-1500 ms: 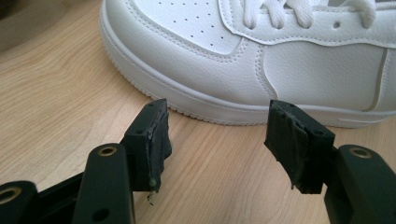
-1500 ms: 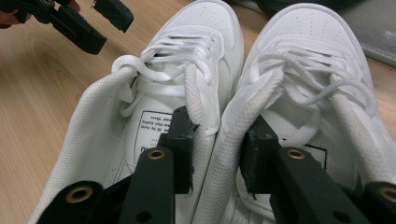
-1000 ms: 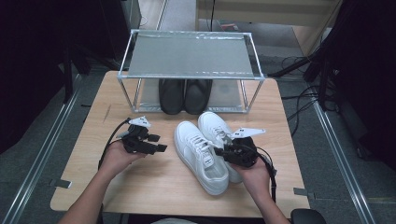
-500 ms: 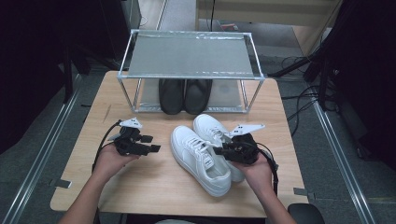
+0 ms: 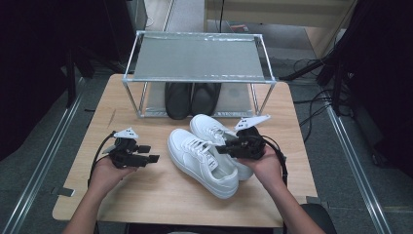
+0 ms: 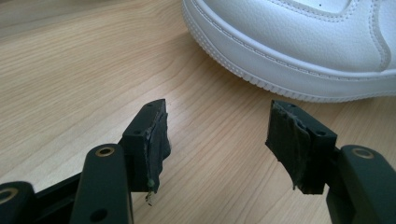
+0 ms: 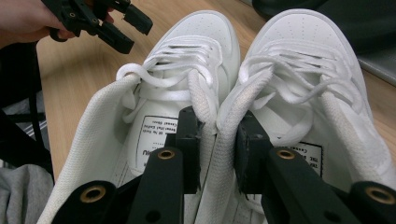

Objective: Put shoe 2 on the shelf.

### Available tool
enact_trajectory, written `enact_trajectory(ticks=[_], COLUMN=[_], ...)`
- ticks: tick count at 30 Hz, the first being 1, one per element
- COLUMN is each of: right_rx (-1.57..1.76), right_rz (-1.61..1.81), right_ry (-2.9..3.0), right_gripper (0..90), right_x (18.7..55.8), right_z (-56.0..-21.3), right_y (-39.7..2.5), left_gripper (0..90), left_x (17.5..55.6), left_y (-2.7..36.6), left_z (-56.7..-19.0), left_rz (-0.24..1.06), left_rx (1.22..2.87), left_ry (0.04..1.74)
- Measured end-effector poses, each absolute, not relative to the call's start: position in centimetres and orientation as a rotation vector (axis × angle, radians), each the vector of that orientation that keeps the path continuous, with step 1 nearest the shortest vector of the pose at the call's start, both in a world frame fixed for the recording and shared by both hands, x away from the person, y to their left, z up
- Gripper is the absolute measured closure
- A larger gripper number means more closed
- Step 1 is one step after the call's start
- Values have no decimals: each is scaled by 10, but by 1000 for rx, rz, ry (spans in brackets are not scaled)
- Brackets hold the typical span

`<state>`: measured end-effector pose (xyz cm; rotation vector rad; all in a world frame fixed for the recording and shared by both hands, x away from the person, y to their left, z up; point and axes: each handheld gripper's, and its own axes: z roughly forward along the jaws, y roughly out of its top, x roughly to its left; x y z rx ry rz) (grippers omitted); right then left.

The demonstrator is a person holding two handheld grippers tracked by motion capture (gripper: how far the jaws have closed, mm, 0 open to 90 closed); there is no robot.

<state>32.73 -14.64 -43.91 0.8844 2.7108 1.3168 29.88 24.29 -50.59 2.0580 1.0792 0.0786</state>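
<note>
Right gripper [image 7: 215, 140]: we see its jaws pinching both inner collars of the white sneakers [image 5: 209, 153] together; pads partly hidden
Left gripper [image 6: 215, 144]: jaws wide apart, empty — over bare table [image 5: 146, 195]
Sneakers: mid-table; heels cut off in the right gripper view

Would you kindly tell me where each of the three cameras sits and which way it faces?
High view: above the person's side, facing forward and down on the table, white sneakers, shoe rack; forearms and both hand-held grippers show.
Left gripper view: on the left hand-held gripper, jaws apart, facing a sneaker's side.
Right gripper view: on the right hand-held gripper, jaws pinching both sneakers' inner collars.
The gripper views share the left sneaker.
</note>
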Motion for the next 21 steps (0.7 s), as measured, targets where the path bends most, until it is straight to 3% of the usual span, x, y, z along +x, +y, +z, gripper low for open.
enact_trajectory(ticks=[8,21], right_rx=[837,670], right_rz=[1332,1385], right_ry=[2768,2776], right_gripper=[756,755], right_x=[346,367], right_z=[-426,-370], right_y=[-144,-128], left_gripper=[385,381], left_x=[295,290], left_y=[248,257], left_z=[-507,-508], left_rz=[92,116], left_rx=[2056,2033], left_ry=[1097,1112])
